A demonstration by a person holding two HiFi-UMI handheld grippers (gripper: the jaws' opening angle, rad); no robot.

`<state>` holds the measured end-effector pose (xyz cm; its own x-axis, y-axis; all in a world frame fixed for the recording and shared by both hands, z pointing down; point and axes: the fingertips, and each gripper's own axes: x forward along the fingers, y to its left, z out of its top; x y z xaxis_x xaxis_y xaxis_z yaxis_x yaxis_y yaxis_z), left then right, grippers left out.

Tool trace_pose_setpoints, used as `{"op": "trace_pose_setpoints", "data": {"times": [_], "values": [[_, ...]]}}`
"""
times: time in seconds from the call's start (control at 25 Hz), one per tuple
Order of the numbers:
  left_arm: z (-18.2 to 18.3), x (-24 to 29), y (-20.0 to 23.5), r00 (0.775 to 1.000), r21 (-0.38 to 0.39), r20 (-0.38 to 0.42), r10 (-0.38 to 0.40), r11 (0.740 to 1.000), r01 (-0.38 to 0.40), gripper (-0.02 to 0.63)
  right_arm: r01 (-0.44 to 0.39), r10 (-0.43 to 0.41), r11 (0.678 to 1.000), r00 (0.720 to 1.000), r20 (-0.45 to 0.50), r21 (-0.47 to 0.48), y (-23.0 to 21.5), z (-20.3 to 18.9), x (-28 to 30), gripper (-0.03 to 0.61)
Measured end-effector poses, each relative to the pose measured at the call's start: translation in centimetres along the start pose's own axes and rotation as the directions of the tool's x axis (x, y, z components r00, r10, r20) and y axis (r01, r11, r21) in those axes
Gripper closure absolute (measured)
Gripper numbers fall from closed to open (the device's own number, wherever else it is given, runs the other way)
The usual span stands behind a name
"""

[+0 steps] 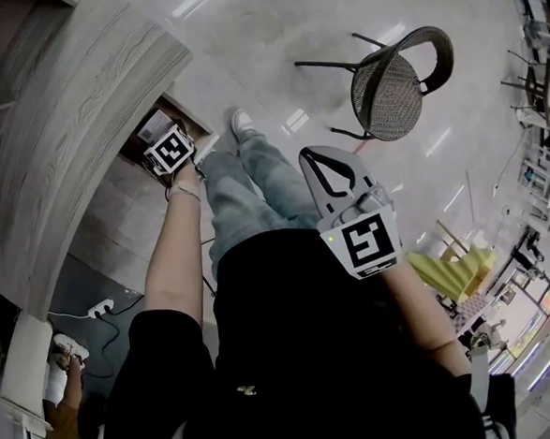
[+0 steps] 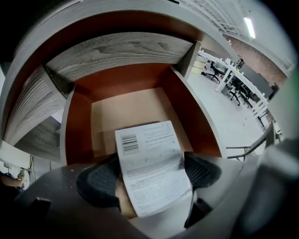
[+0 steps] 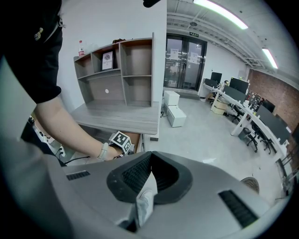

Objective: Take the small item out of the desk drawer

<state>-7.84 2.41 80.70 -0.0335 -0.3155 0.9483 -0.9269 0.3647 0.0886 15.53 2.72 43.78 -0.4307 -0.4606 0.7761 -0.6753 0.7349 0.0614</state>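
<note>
My left gripper is shut on a small tan box with a white barcode label, which it holds just above the open drawer. The drawer has red-brown walls and a pale floor. In the head view the left gripper is at the drawer under the grey wood desk. My right gripper hangs in the air above the person's legs, away from the desk. Its jaws are shut, with a white crumpled scrap caught between the pads.
A wicker chair stands on the pale floor to the right of the desk. The desk top carries a shelf unit. A power strip with cables lies under the desk. Office desks and chairs stand far off.
</note>
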Motion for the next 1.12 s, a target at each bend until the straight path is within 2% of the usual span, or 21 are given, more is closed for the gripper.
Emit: {"op": "trace_pose_setpoints", "data": {"times": [0.32,0.64,0.96,1.12], "values": [[-0.02,0.62,-0.44,1.0,0.004,-0.011,-0.018,1.0,0.018,0.151,-0.004,0.004,1.0,1.0,-0.015,-0.007,-0.21,0.0,0.09,0.583],[0.06,1.03,-0.26,1.0,-0.008,-0.015,0.024,1.0,-0.024,0.133,-0.003,0.003,1.0,1.0,-0.018,-0.002,-0.27,-0.1,0.35,0.583],[-0.01,0.55,0.27,0.998,0.005,-0.017,0.058,0.998,-0.058,0.177,-0.004,0.004,1.0,1.0,-0.015,0.002,-0.35,0.3,0.52,0.583],[0.15,0.26,0.29,0.999,0.004,-0.026,0.044,0.999,-0.044,0.213,-0.01,0.01,1.0,1.0,0.003,0.004,-0.34,0.69,0.78,0.583]]}}
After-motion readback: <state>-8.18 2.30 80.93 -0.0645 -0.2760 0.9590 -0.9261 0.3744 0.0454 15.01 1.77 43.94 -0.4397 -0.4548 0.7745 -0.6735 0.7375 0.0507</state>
